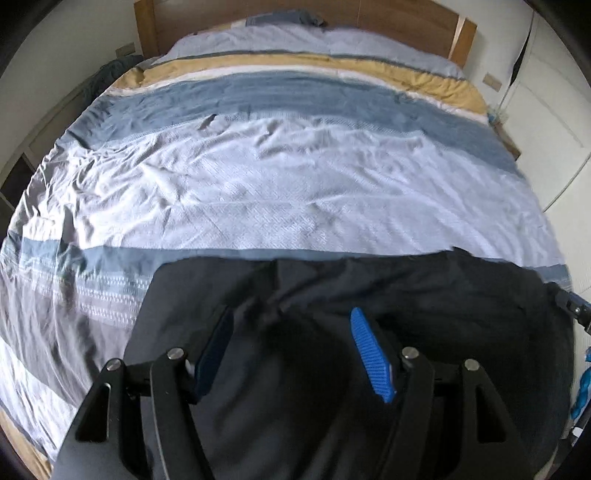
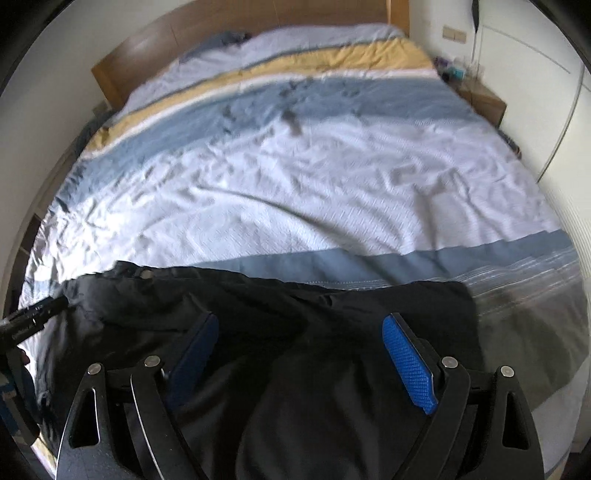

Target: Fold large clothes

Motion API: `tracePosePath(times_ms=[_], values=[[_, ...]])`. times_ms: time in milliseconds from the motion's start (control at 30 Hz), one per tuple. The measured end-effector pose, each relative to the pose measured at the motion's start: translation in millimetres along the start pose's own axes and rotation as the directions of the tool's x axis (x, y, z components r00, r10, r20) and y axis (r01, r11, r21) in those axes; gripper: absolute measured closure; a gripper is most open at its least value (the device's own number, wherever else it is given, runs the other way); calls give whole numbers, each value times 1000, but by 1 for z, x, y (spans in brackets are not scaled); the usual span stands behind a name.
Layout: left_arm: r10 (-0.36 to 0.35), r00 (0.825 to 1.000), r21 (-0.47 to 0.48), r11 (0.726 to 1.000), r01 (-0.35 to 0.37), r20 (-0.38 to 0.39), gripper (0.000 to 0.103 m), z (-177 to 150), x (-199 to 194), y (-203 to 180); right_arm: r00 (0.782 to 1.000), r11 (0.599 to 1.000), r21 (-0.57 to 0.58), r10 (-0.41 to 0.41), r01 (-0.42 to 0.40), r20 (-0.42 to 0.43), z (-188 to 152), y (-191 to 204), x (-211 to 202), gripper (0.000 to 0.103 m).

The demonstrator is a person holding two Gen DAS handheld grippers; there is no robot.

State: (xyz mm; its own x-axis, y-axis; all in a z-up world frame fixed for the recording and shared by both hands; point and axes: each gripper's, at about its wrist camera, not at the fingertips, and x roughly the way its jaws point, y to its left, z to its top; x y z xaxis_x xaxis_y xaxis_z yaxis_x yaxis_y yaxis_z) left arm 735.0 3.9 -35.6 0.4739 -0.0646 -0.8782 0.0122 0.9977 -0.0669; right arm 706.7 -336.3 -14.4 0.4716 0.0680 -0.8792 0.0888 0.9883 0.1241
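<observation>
A dark, nearly black garment (image 1: 424, 291) lies bunched across the near end of the bed, with a press stud near its upper edge (image 2: 147, 274) in the right wrist view. My left gripper (image 1: 290, 317) hovers over its left part, open, with only loose cloth below the blue pads (image 1: 371, 354). Over the garment's (image 2: 266, 295) right part my right gripper (image 2: 300, 319) stands open as well, its pads (image 2: 408, 363) wide apart and pressing on nothing. Each gripper's tip shows at the edge of the other's view: the right one (image 1: 570, 302), the left one (image 2: 33, 317).
The bed wears a striped cover (image 1: 295, 177) in pale blue, blue, white and yellow, rumpled in the middle. A wooden headboard (image 1: 406, 18) stands at the far end, with folded blue cloth (image 1: 280, 18) before it. A wooden nightstand (image 2: 484, 99) and white wardrobe doors (image 2: 535, 92) are on the right.
</observation>
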Motion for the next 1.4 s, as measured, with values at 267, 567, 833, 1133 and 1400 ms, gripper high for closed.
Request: tracePosePath(times_ms=[267, 567, 833, 1133, 1400], values=[[-29, 1000, 22, 999, 29, -13, 38, -46, -8, -13, 997, 993, -91, 73, -77, -38, -49, 35, -7, 14], [36, 999, 53, 998, -36, -3, 38, -65, -13, -14, 998, 998, -50, -30, 27, -61, -67, -7, 3, 14], [64, 997, 21, 998, -64, 32, 38, -83, -38, -14, 991, 990, -75, -121, 117, -54, -70, -26, -21, 14], [73, 995, 16, 997, -74, 67, 38, -113, -65, -19, 1000, 987, -160, -7, 9, 17, -104, 30, -64, 14], [88, 994, 26, 996, -90, 63, 38, -133, -66, -23, 1000, 978, -205, 25, -26, -7, -130, 62, -59, 14]])
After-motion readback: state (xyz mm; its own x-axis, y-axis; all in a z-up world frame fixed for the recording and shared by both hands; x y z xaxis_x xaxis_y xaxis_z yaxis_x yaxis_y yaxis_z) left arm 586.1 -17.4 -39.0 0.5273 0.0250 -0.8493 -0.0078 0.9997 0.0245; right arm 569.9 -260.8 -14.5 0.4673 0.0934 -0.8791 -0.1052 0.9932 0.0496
